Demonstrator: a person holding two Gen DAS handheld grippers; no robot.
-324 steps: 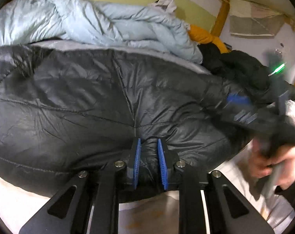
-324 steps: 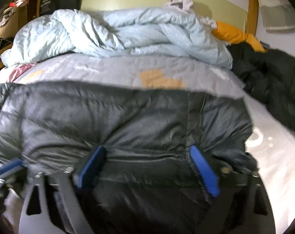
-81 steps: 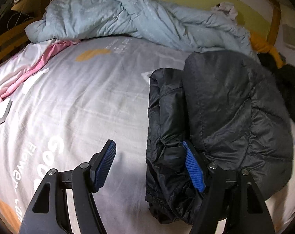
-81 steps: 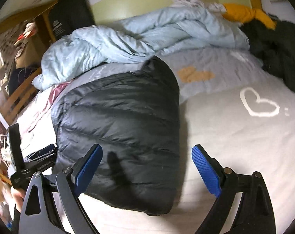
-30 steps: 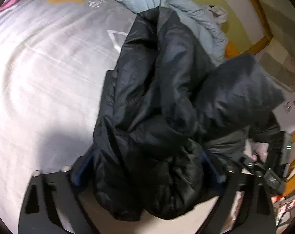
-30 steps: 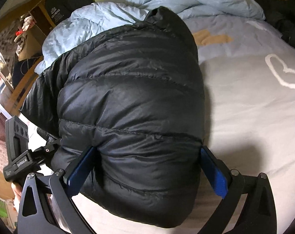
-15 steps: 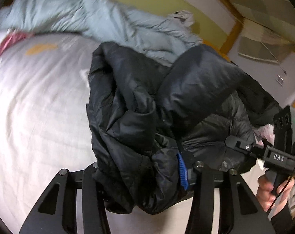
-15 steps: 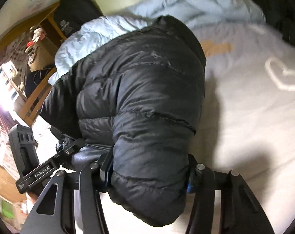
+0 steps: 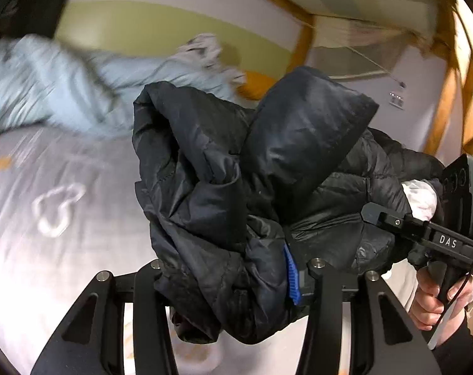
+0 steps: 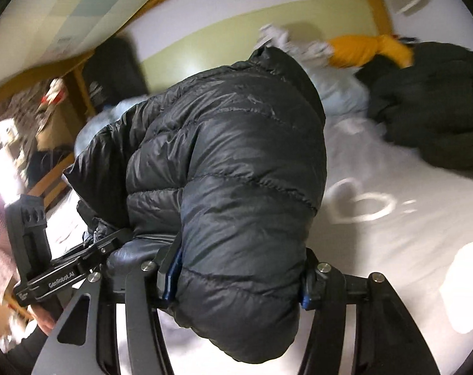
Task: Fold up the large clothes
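Lifted off the bed, jacket [image 9: 236, 187] clamped between both grippers.

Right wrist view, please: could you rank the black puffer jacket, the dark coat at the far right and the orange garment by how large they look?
1. black puffer jacket, though nearest the camera
2. dark coat
3. orange garment

The right tongs [image 10: 236, 278] clamp a folded black puffer jacket [image 10: 236, 162], having just closed on it; the quilted bulk bulges out between and above the blue pads [image 10: 170, 276]. Left of the tongs, the left tongs [image 10: 89, 265] press into the same jacket from the side. Beyond and right of the tongs lies the pale bed sheet [image 10: 408, 250] with a heart outline [image 10: 355, 203], and farther off a dark garment [image 10: 430, 103] beside an orange one [image 10: 367, 50].
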